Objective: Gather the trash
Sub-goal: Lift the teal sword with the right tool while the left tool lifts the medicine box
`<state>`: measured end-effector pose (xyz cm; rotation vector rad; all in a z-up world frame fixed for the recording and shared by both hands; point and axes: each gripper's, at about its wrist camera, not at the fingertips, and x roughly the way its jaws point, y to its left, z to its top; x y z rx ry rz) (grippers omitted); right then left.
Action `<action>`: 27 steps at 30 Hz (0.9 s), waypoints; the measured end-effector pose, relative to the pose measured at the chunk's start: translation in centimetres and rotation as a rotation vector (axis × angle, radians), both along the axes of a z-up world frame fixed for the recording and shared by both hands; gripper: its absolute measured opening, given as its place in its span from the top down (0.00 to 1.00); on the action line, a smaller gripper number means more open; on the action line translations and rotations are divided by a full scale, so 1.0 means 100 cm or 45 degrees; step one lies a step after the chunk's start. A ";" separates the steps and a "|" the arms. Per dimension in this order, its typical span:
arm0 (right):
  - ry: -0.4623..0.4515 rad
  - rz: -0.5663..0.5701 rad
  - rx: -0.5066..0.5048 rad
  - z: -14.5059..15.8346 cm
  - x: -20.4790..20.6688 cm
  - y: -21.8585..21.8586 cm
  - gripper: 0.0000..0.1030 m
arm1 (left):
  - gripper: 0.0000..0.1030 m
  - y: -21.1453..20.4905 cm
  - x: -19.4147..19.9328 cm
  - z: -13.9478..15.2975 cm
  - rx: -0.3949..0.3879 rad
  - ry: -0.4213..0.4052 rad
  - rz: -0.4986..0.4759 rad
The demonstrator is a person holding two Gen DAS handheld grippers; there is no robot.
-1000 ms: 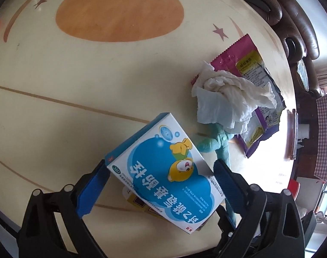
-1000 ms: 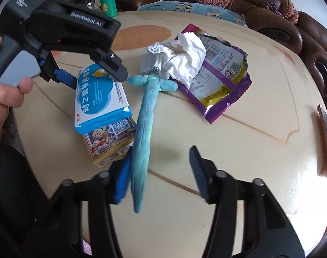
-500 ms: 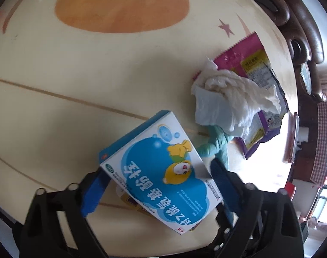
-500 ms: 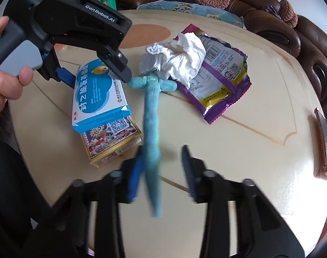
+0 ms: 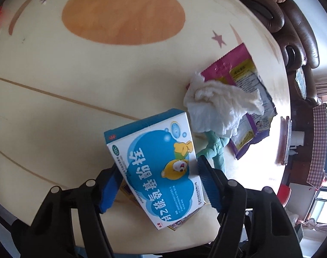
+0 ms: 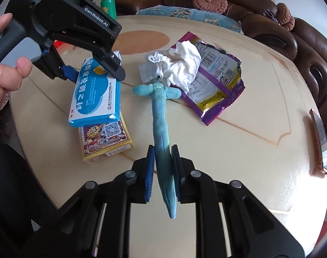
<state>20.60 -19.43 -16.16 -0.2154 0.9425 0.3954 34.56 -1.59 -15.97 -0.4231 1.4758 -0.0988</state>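
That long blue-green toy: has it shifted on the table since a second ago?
Yes. The blue-green toy swung its tail right, away from the yellow box, and the right gripper closed on it.

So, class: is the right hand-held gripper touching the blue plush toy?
Touching. The right wrist view shows the right hand-held gripper with both blue pads pressed flat against the blue plush toy, no gap on either side.

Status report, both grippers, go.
Left gripper shut on blue box. Right gripper shut on blue plush sword. Crumpled tissue overlaps the sword's far end, lying partly on the purple wrapper.
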 end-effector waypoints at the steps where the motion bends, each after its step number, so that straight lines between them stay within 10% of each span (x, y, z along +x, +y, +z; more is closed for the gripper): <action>1: -0.002 0.000 0.000 0.000 -0.005 0.001 0.83 | 0.36 0.003 0.000 0.001 -0.007 -0.004 0.000; 27: -0.038 -0.025 0.049 0.014 -0.022 -0.006 0.84 | 0.39 0.005 -0.024 0.036 0.009 -0.190 -0.067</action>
